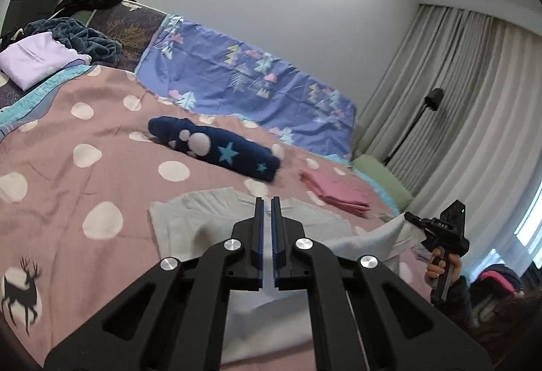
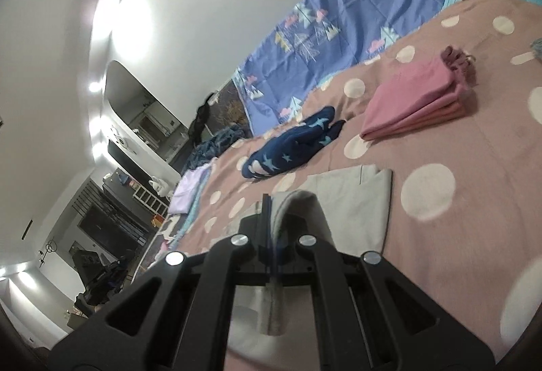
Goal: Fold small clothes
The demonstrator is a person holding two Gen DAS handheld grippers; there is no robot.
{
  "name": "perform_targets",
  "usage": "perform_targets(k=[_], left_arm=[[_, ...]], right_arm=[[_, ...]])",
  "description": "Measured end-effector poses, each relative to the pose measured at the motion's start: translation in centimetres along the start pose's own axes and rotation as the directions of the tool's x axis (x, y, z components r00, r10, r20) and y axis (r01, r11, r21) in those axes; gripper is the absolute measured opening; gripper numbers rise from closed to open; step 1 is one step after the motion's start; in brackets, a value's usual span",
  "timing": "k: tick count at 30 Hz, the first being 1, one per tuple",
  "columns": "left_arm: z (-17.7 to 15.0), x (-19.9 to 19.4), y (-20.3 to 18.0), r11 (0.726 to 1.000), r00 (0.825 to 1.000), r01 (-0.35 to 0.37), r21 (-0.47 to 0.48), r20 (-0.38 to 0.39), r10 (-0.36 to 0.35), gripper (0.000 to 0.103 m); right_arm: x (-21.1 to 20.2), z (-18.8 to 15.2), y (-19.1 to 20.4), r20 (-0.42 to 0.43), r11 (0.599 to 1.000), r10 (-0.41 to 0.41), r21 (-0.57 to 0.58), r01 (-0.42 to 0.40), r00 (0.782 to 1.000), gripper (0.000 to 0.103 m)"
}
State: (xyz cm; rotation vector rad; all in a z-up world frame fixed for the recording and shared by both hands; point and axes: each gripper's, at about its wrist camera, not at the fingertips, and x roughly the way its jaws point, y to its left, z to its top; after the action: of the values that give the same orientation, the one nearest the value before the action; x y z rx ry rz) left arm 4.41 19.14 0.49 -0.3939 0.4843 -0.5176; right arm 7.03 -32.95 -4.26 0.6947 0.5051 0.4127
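Grey garment [image 1: 189, 228]: I am seeing it lying on the pink dotted bedspread [image 1: 67, 134], partly folded, directly ahead of both my tools; one edge is being lifted off the bed at its right side.

Right tool [image 2: 270, 201]: I am keeping it clenched on a fold of the grey garment; the cloth is curling up over the right finger and running back between the jaws. From the left wrist view this tool [image 1: 411, 218] is showing at the right, with the lifted cloth hanging from its tip and a hand [image 1: 443, 266] gripping its handle.

Left tool [image 1: 267, 205]: I am seeing its jaws drawn nearly together over the garment, only a thin slit between them; whether cloth is pinched there I cannot tell.

Writing: small white letters are showing on the right tool's body, too blurred for me to read.

Navy star-print piece [image 1: 216, 147]: lying bunched beyond the grey garment.

Pink folded stack [image 2: 416, 103]: sitting to the right of the navy piece, apart from it.

Lilac folded cloth [image 1: 34, 63]: resting at the far left of the bed.

Blue patterned sheet [image 1: 244, 73]: lying along the wall.
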Motion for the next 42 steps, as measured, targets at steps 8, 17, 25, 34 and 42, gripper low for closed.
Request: perform_targets(k=[8, 17, 25, 34, 42], left_arm=[[-2.8, 7.1, 5.4, 0.988, 0.979, -0.108, -0.115, -0.188, 0.085, 0.03], [-6.8, 9.0, 4.8, 0.985, 0.924, -0.167, 0.03, -0.345, 0.167, 0.037], [-7.6, 7.4, 2.2, 0.982, 0.922, -0.149, 0.119, -0.343, 0.181, 0.037], [-8.4, 10.0, 3.2, 0.984, 0.899, -0.164, 0.069, -0.401, 0.178, 0.037], [-5.1, 10.4, 2.8, 0.998, 0.956, -0.053, -0.029, -0.291, 0.042, 0.002]], right_arm=[[7.5, -1.3, -6.8, -0.138, 0.984, -0.152, 0.074, 0.163, 0.979, 0.005], [6.5, -2.5, -7.1, -0.138, 0.984, -0.154, 0.066, 0.164, 0.978, 0.01], [5.0, -3.7, -6.9, -0.13, 0.984, -0.161, 0.054, 0.169, 0.978, 0.014], [4.4, -4.6, -6.6, -0.142, 0.983, -0.178, 0.022, 0.183, 0.974, 0.014], [3.0, -2.8, -4.5, -0.086, 0.996, -0.081, 0.015, 0.083, 0.993, 0.005]])
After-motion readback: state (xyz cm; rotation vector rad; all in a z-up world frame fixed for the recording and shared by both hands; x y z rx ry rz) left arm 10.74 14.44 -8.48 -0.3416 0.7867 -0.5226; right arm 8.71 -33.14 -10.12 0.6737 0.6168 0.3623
